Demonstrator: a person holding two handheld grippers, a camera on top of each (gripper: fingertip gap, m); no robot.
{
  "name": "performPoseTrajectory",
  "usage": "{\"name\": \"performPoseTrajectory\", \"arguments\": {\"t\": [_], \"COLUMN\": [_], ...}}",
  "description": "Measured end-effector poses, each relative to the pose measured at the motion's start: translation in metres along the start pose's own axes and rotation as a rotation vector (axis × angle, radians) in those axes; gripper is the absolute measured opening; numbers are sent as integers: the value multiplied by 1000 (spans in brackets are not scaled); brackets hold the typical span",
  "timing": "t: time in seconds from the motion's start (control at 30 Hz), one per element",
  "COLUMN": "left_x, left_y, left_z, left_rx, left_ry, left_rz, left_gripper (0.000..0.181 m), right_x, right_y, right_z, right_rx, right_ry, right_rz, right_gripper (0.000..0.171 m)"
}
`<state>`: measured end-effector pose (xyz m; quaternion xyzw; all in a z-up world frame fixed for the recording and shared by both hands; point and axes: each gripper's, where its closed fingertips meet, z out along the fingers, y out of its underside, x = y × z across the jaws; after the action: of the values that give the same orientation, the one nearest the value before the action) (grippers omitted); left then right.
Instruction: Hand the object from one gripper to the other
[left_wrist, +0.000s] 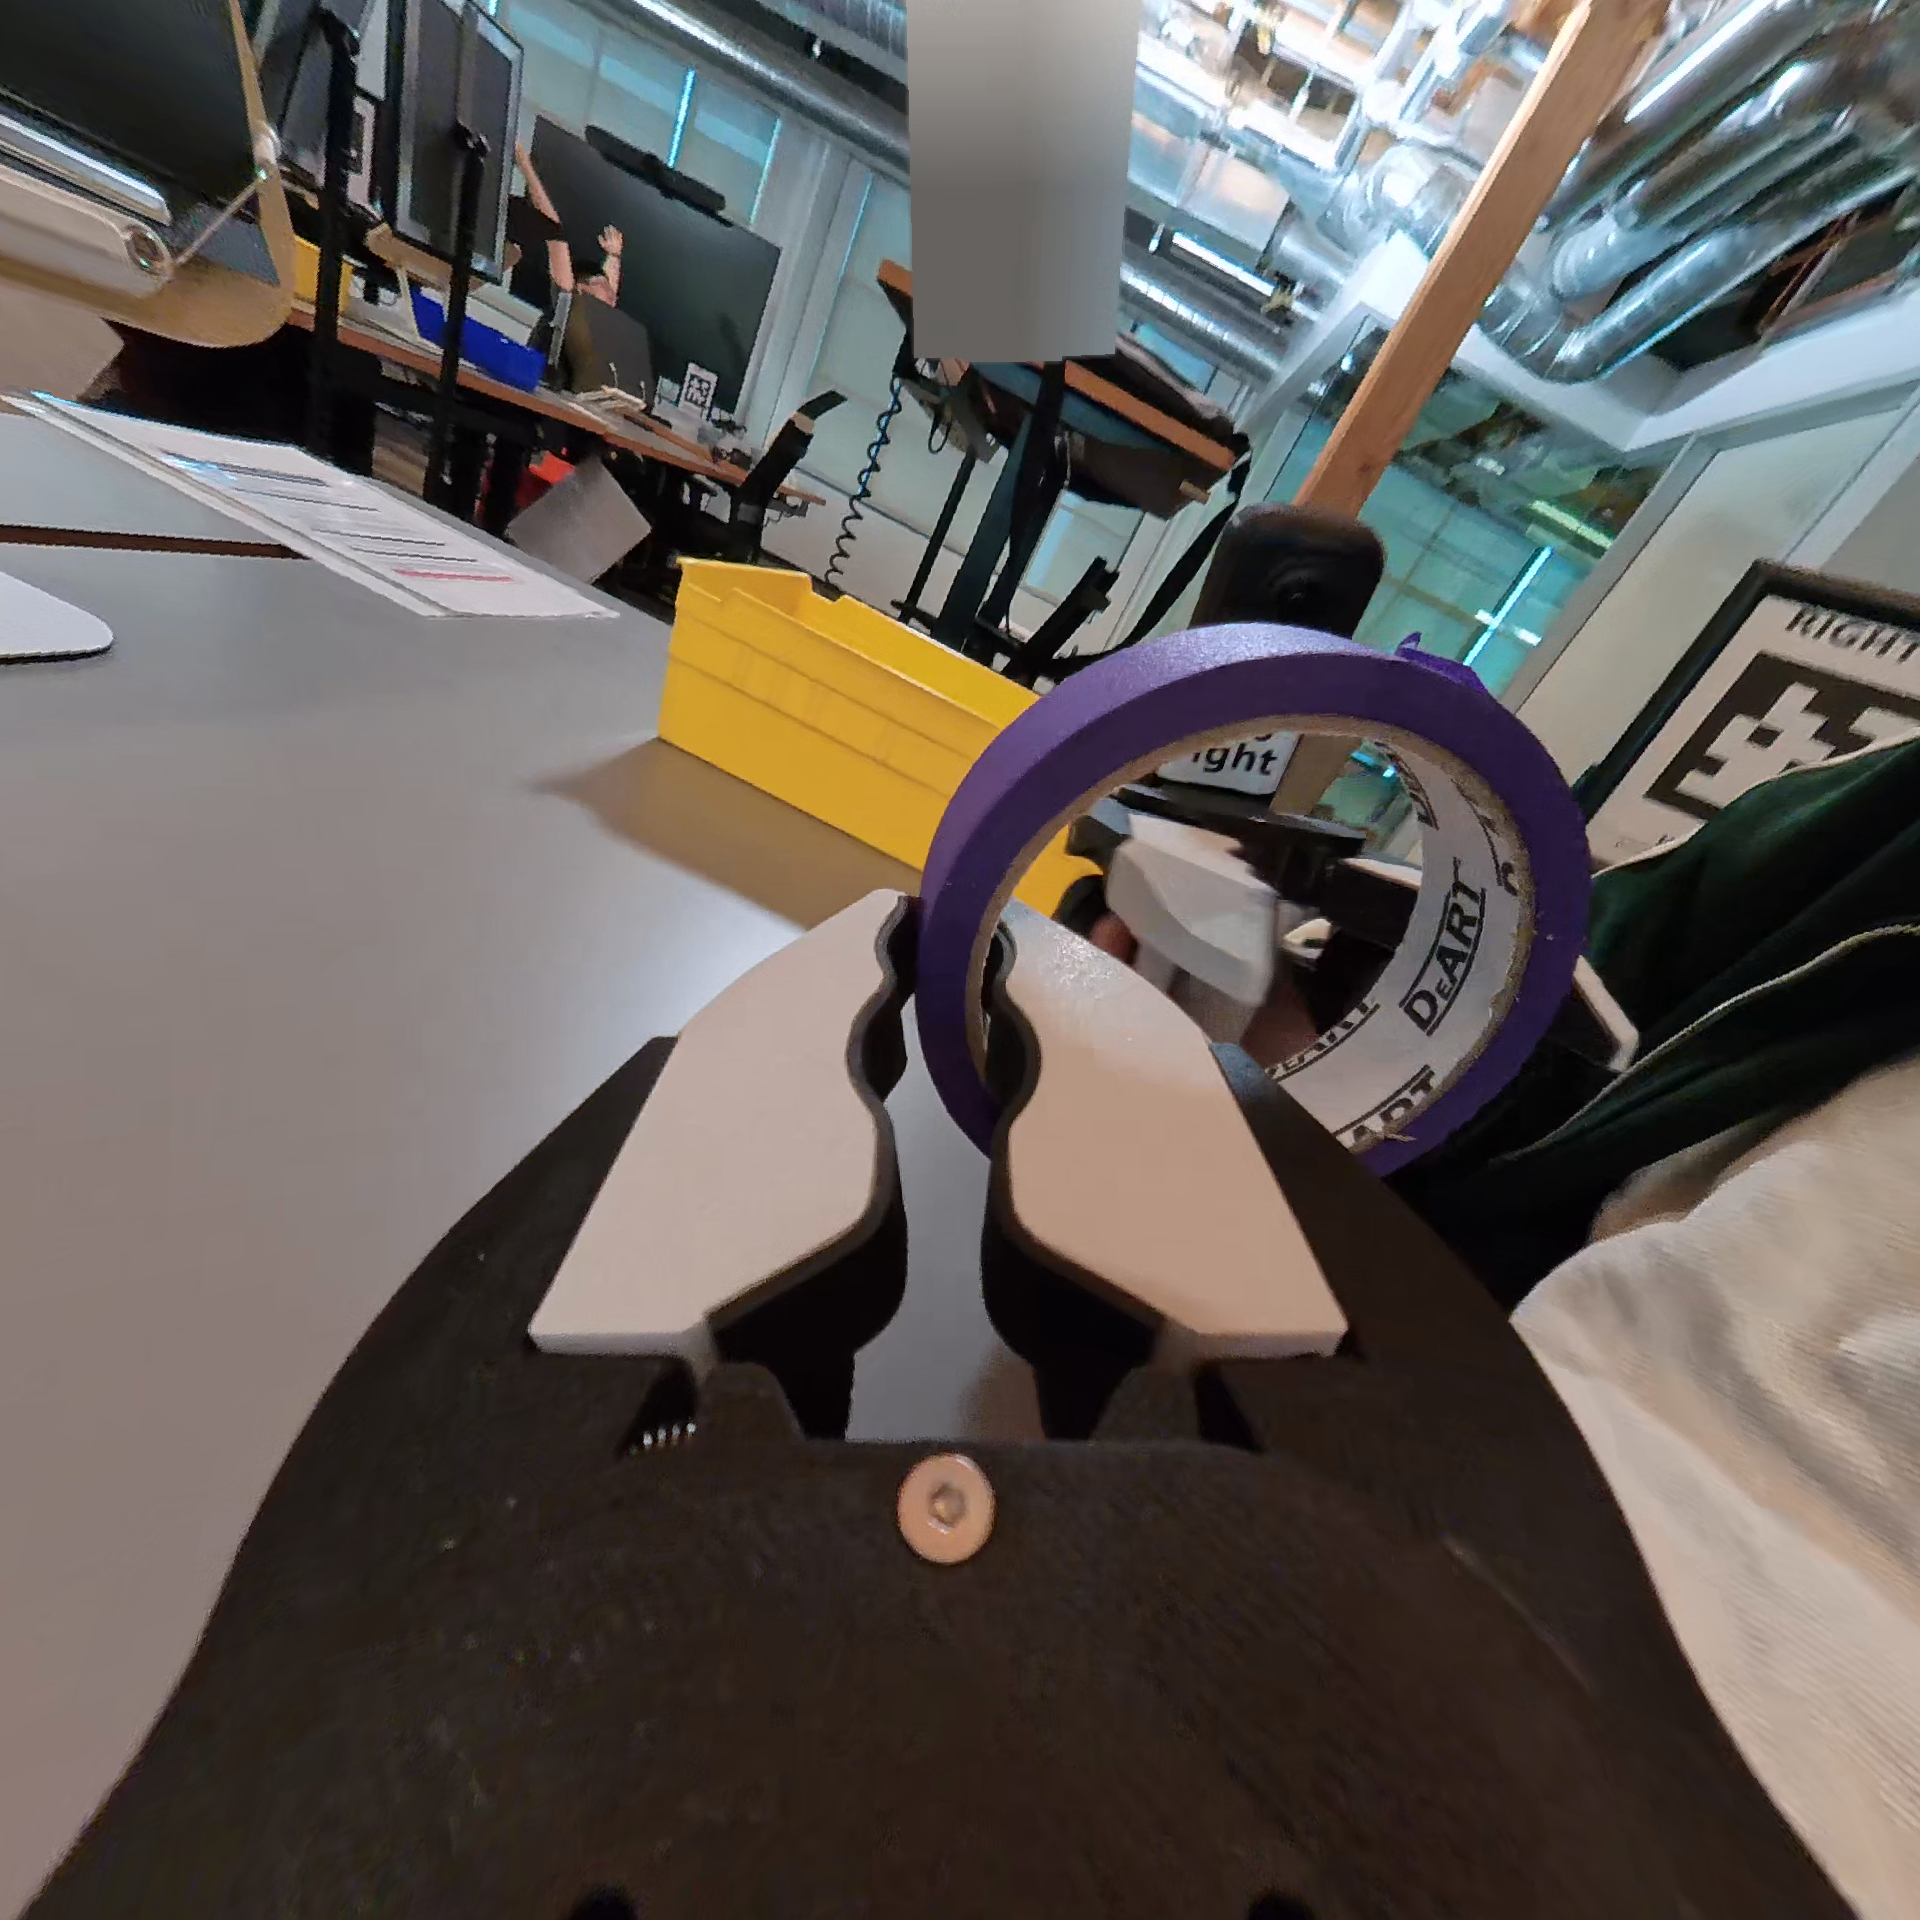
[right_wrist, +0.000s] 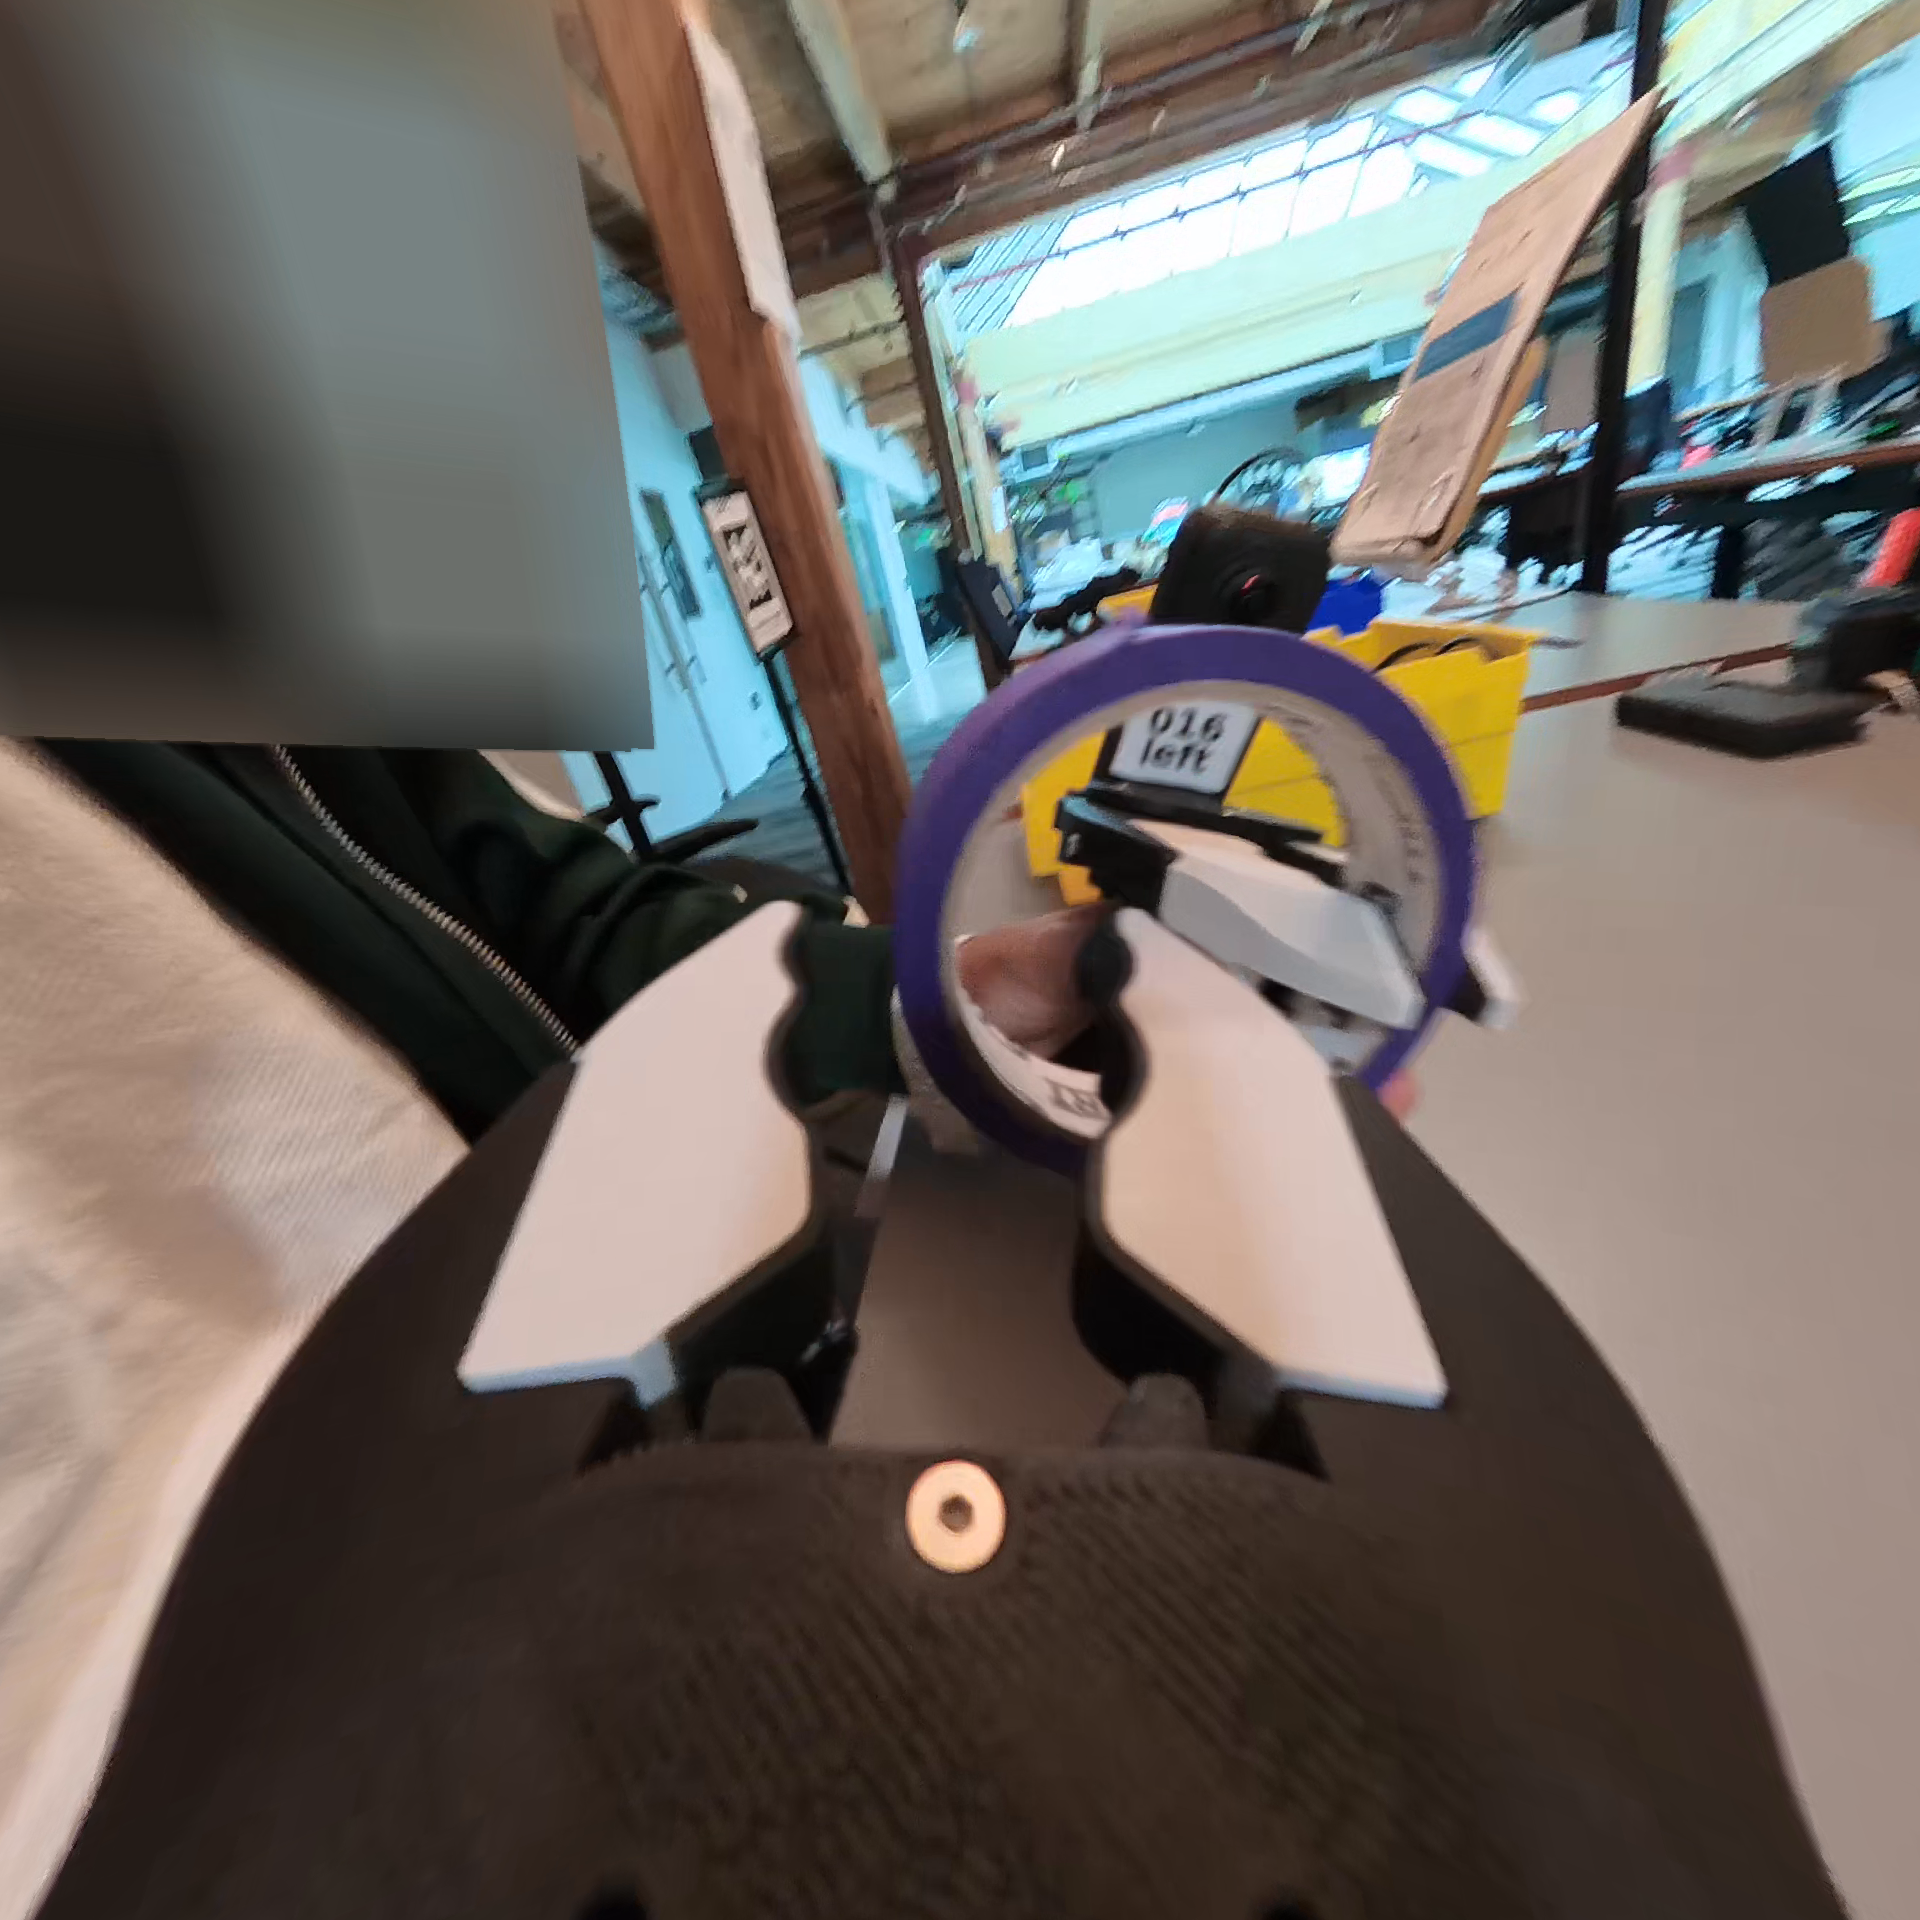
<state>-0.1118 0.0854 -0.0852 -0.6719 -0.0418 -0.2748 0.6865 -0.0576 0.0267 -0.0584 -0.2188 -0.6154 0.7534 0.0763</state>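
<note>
Object: a purple tape roll (left_wrist: 1252, 894), held on edge in the air above the grey table (left_wrist: 312, 831), its open centre facing both cameras.
Left tool (left_wrist: 951, 971): pressed together on the roll's wall at about 8 o'clock in its own view, one finger outside the ring and one inside.
Right tool (right_wrist: 951, 971): spread. Its right finger (right_wrist: 1226, 1122) reaches inside the ring, and its left finger (right_wrist: 665, 1132) stands apart outside; the roll's wall at about 7 o'clock lies in the gap, nearer the right finger.
Seen through the ring: each view shows the other tool on the far side of the roll.
Background: a yellow bin (left_wrist: 831, 717) on the table, behind the roll at 11 o'clock in the left view.
Step in hand: mid-handover, I judge; only the left tool carries the roll.
Next move calls for: the right tool pressing together on the wall, then the left tool spreading only once that hold is firm.
Risk: letting go early could drop the roll.
</note>
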Motion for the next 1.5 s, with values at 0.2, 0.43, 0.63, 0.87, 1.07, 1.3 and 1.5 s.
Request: {"name": "performPoseTrajectory", "arguments": {"t": [0.2,0.43,0.63,0.87,1.07,1.3,1.5], "left_x": [-5,4,17,29,33,33,29], "left_y": [-2,7,20,32,37,33,24], "left_z": [-7,-2,8,17,19,20,15], "left_rx": [-3,-56,-121,-172,-189,-161,-113], "left_ry": [10,63,118,170,190,192,200], "left_rz": [-34,-44,-39,-56,-68,-86,-135], "left_gripper": [10,9,9,9,9,36,39], "right_x": [25,35,29,15,8,8,21], "right_y": [-16,-17,-5,12,14,6,-2], "right_z": [-22,-24,-14,1,2,0,-11], "right_rx": [84,97,32,-56,-80,-58,-28], "right_ry": [132,221,211,164,129,130,168], "right_rz": [-63,-180,-232,-308,-329,-295,-229], "right_gripper": [88,126,140,139,123,119,115]}}
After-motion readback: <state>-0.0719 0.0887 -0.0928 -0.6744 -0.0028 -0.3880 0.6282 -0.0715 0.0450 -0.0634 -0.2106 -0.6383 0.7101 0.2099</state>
